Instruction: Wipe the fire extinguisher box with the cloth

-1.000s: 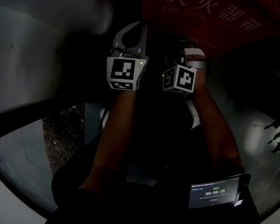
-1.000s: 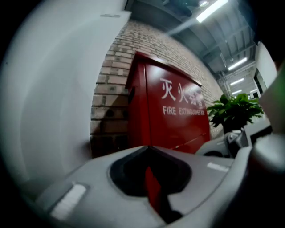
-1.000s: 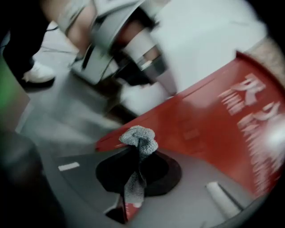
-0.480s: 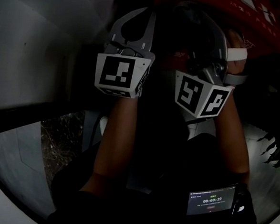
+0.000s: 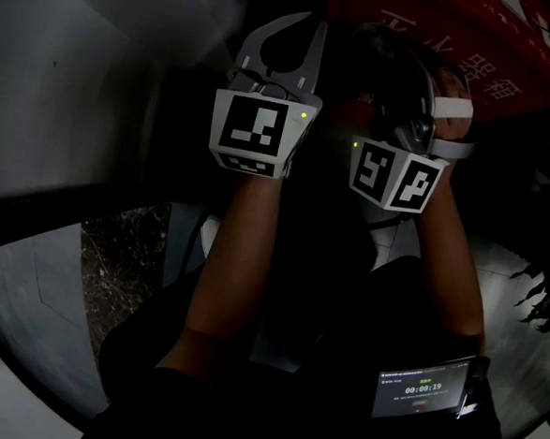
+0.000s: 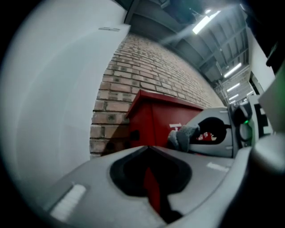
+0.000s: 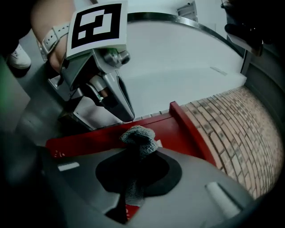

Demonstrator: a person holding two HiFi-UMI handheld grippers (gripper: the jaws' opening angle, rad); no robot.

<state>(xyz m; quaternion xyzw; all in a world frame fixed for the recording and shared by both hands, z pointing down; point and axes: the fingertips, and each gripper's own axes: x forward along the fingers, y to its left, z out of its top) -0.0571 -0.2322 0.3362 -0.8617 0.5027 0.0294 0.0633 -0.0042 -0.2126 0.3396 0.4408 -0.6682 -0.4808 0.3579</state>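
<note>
The red fire extinguisher box (image 5: 475, 40) with white lettering sits at the top right of the dim head view. It stands against a brick wall (image 6: 147, 75). My right gripper (image 7: 136, 153) is shut on a grey cloth (image 7: 139, 136), whose bunched end sticks out just in front of the box's red top (image 7: 182, 131). My left gripper (image 6: 147, 148) is shut with nothing in it, and points at the box (image 6: 160, 124) from the left. The cloth (image 6: 181, 136) also shows in the left gripper view. The two grippers are side by side, the left gripper (image 5: 302, 28) a little higher.
A white wall (image 6: 53, 89) rises left of the box. Dark plant leaves (image 5: 543, 280) hang at the right edge. A small timer screen (image 5: 423, 384) sits on the right forearm. A speckled stone strip (image 5: 122, 259) lies low on the left.
Over the second both grippers rose and came nearer the head camera, towards the box's top. In the last half second they shifted slightly and the box's lettering came back into view.
</note>
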